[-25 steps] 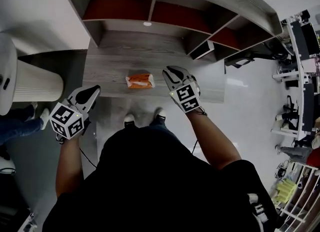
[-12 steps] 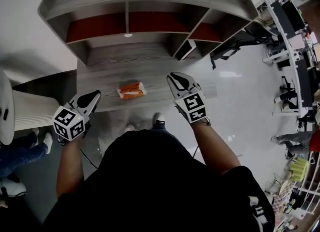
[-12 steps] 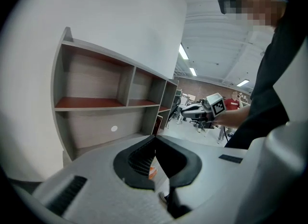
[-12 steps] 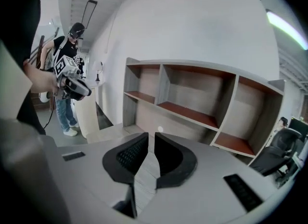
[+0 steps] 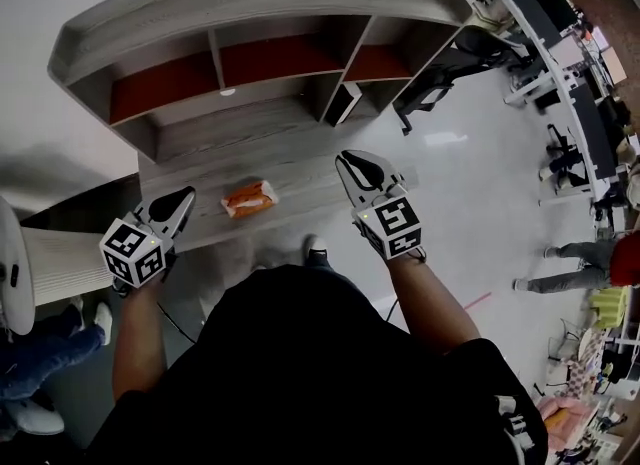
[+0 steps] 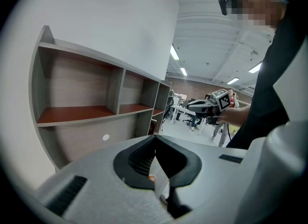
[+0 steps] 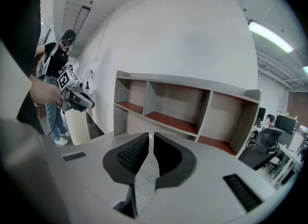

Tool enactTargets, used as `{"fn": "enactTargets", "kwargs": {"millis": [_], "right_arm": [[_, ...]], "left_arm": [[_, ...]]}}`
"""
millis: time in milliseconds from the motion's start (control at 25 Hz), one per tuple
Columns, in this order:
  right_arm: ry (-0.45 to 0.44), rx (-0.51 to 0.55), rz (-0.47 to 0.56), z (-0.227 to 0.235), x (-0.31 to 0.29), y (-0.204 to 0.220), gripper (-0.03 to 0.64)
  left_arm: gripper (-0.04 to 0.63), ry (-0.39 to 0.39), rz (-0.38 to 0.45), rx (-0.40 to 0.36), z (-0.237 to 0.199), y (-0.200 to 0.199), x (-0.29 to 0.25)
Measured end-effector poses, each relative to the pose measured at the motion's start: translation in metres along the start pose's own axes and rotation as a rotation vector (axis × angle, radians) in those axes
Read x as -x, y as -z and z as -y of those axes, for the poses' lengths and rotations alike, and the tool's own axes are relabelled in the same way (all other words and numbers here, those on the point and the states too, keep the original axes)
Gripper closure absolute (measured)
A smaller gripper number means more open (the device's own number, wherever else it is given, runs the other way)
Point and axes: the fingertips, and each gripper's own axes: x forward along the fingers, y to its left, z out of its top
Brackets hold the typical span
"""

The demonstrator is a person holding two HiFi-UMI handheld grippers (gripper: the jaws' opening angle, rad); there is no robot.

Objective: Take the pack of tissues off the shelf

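Observation:
The orange pack of tissues (image 5: 248, 198) lies flat on the grey wood counter (image 5: 200, 143) below the shelf unit (image 5: 250, 58), whose red-brown compartments look empty. My left gripper (image 5: 185, 196) hovers to the left of the pack at the counter's front edge, shut and empty; a sliver of orange (image 6: 152, 177) shows under its jaws (image 6: 154, 137). My right gripper (image 5: 348, 158) hangs to the right of the pack and apart from it. Its jaws (image 7: 151, 134) have just been closing and are shut with nothing between them.
A white cylindrical bin (image 5: 55, 258) stands left of the counter, with a person's legs (image 5: 40, 353) beside it. Office desks and chairs (image 5: 560, 103) fill the right side, where another person (image 5: 600, 263) stands on the pale floor.
Both grippers have risen slightly and stay on either side of the pack. The head view has swung, so shelf and pack sit further left. The pack has not moved.

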Motion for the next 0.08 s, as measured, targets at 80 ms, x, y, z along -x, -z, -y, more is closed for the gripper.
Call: {"fn": "enactTargets", "kwargs": {"millis": [80], "right_arm": [[0.015,0.002,-0.004,0.0038,0.0071,0.0027,0.578]], "left_arm": [[0.578,0.008,-0.002,0.004,0.0025,-0.0007,-0.0033]]}}
